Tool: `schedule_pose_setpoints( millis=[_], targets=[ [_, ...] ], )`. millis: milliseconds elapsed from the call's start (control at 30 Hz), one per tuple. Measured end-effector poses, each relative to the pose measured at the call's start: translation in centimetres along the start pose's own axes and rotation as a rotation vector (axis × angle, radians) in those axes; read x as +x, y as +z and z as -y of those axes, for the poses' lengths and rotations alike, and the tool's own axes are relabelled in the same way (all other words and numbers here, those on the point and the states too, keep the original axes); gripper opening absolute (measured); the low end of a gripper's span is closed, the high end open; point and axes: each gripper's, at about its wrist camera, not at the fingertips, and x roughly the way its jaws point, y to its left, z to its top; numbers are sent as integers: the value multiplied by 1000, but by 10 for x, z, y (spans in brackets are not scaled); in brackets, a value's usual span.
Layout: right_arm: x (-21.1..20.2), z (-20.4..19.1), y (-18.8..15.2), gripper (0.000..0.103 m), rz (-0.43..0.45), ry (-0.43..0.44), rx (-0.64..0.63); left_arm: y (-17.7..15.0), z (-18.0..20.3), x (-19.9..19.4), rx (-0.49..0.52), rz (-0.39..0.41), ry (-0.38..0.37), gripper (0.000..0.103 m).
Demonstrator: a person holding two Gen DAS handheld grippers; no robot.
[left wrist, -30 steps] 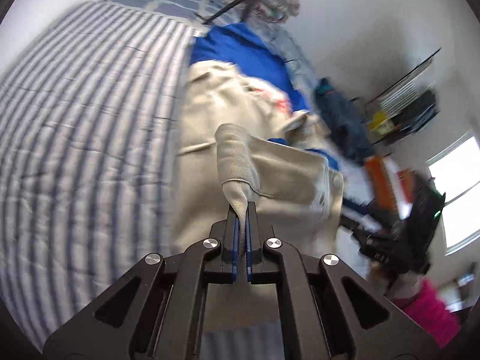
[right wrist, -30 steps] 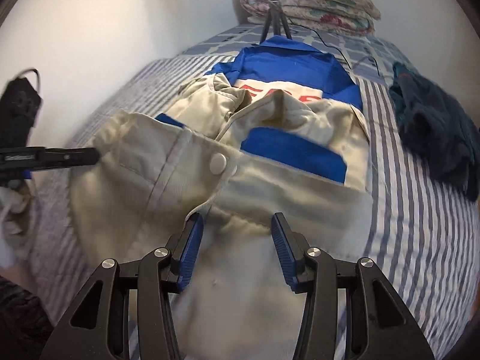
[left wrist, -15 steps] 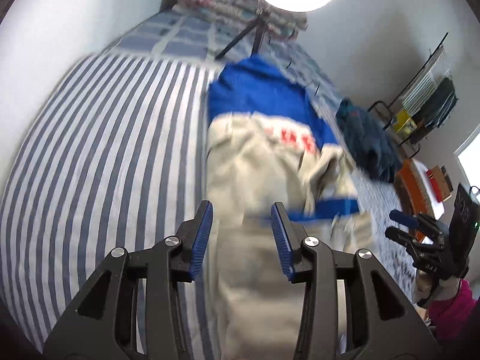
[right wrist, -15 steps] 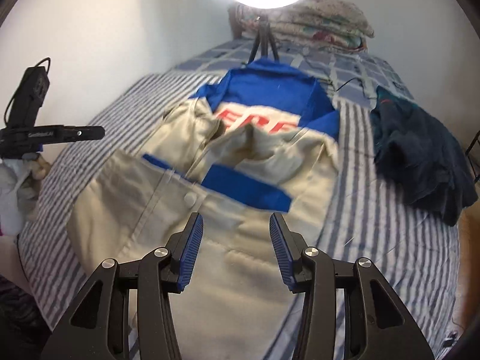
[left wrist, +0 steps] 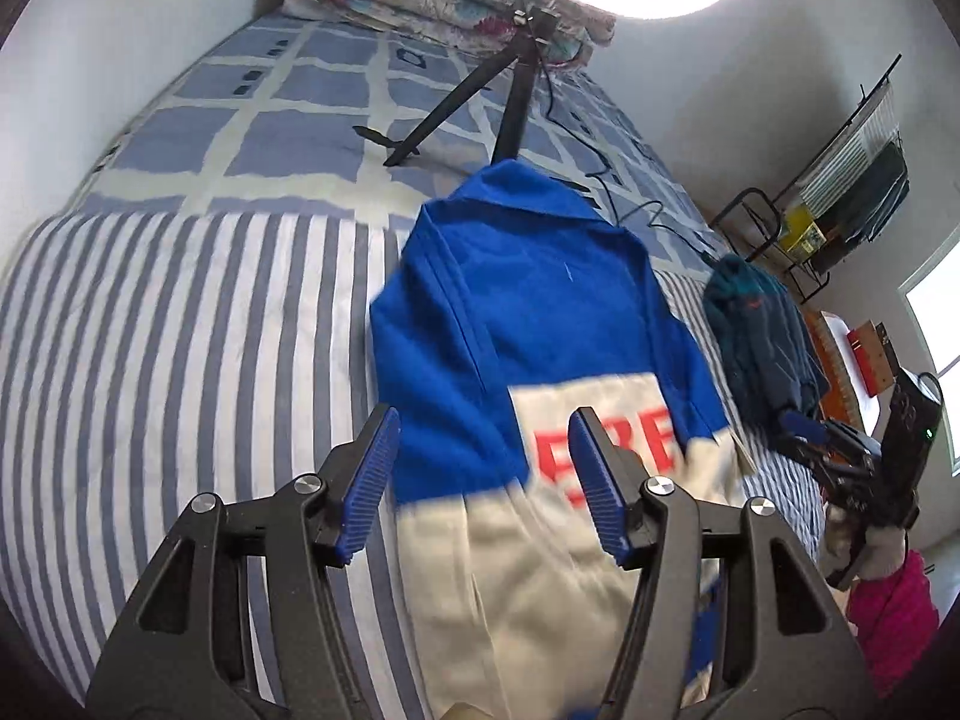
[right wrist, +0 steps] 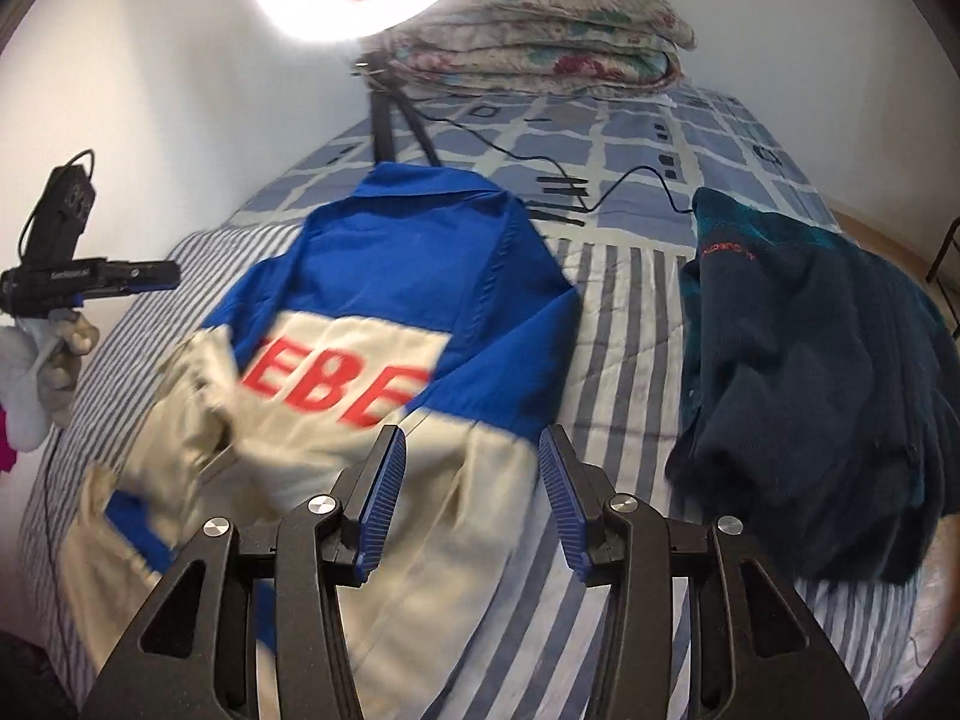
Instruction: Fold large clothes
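Observation:
A large blue and beige jacket (left wrist: 540, 324) with red letters lies on the striped bed; it also shows in the right wrist view (right wrist: 420, 276). Its beige lower part is folded up over itself. My left gripper (left wrist: 486, 480) is open and empty, above the jacket's left side where blue meets beige. My right gripper (right wrist: 468, 498) is open and empty, above the jacket's right beige edge. Each gripper shows at the edge of the other's view, the right one (left wrist: 852, 456) and the left one (right wrist: 90, 276).
A dark teal garment (right wrist: 810, 372) lies heaped on the bed right of the jacket. A ring light on a black tripod (left wrist: 510, 96) stands at the head of the bed with its cable trailing. Folded quilts (right wrist: 540, 48) lie behind it. A rack (left wrist: 840, 204) stands by the far wall.
My left gripper let go of the beige cloth and opened. Both grippers moved up the bed towards the jacket's blue upper part; the beige lower part now lies folded.

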Motion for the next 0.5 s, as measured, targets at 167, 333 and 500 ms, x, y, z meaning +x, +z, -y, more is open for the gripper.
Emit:
schedule_pose_setpoints(
  millis=[167, 333, 500],
  targets=[
    [37, 30, 33, 45, 1, 27, 65, 28, -16, 35, -31, -20, 9, 60],
    [72, 45, 55, 45, -5, 33, 78, 50, -26, 70, -26, -36, 45, 60],
    [108, 54, 69, 45, -22, 39, 96, 61, -25, 106, 7, -71, 57, 60]
  ],
)
